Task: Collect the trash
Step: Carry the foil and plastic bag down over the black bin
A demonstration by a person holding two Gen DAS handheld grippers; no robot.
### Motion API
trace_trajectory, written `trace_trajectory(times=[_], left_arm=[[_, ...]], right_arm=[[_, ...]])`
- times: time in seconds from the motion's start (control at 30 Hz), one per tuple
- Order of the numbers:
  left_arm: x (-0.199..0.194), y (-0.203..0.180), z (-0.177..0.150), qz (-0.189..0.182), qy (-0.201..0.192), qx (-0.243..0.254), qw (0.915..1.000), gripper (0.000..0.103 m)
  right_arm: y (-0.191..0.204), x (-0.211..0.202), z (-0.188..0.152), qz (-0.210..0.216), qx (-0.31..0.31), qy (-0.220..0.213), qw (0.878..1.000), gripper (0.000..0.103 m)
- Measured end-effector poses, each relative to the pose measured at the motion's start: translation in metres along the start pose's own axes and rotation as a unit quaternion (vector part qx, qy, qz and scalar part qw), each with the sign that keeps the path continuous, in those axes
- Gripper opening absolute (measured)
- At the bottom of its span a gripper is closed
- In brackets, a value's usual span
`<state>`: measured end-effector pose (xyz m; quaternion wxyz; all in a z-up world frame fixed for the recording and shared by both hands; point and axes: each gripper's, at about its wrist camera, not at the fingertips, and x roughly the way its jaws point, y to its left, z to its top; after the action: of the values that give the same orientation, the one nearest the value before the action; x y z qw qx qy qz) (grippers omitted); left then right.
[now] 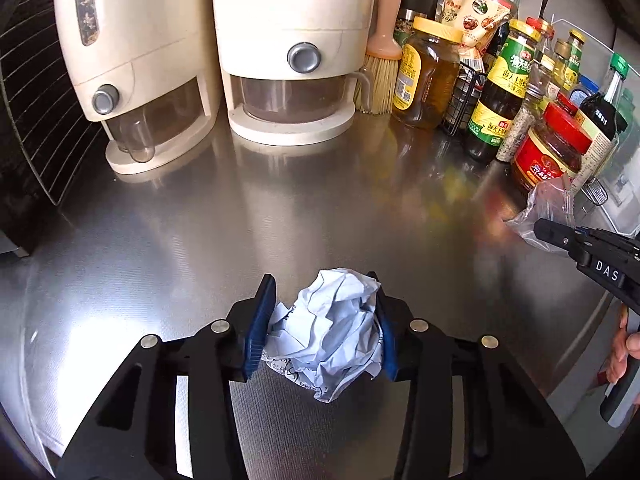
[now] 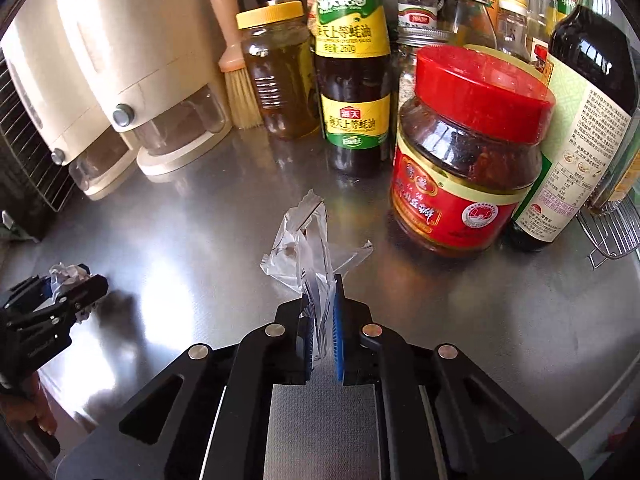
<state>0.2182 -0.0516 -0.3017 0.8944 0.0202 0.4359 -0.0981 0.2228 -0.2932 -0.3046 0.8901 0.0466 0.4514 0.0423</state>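
Observation:
A crumpled ball of white paper (image 1: 332,328) sits between the blue pads of my left gripper (image 1: 324,292), which is shut on it over the steel counter (image 1: 280,208). A crumpled clear plastic bag (image 2: 308,248) stands between the blue pads of my right gripper (image 2: 322,292), which is shut on its lower part. In the left wrist view the right gripper (image 1: 540,226) shows at the right edge with the bag (image 1: 548,204). In the right wrist view the left gripper (image 2: 86,278) and its paper (image 2: 66,274) show at the far left.
Two cream dispensers (image 1: 288,48) stand at the back left beside a wire rack (image 1: 36,112). A brush (image 1: 380,76), a honey jar (image 1: 430,76), sauce bottles (image 2: 352,68) and a red-lidded jar (image 2: 468,156) crowd the back right, close to the bag.

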Motion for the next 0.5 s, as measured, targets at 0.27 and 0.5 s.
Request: trace_trajectory(times=[0.27,0.5], left_arm=[[-0.092,-0.005,-0.019,0.030,-0.045,0.005,0.9985,0.043],[-0.165,-0.007,-0.065,0.029,-0.082,-0.003,0.9962,0.044]], right_arm=[[0.035,-0.069,-0.021,-0.004,-0.032,-0.035,0.999,0.009],[0.060,-0.138,-0.056,0.013,-0.052,-0.068,0.996,0.009]])
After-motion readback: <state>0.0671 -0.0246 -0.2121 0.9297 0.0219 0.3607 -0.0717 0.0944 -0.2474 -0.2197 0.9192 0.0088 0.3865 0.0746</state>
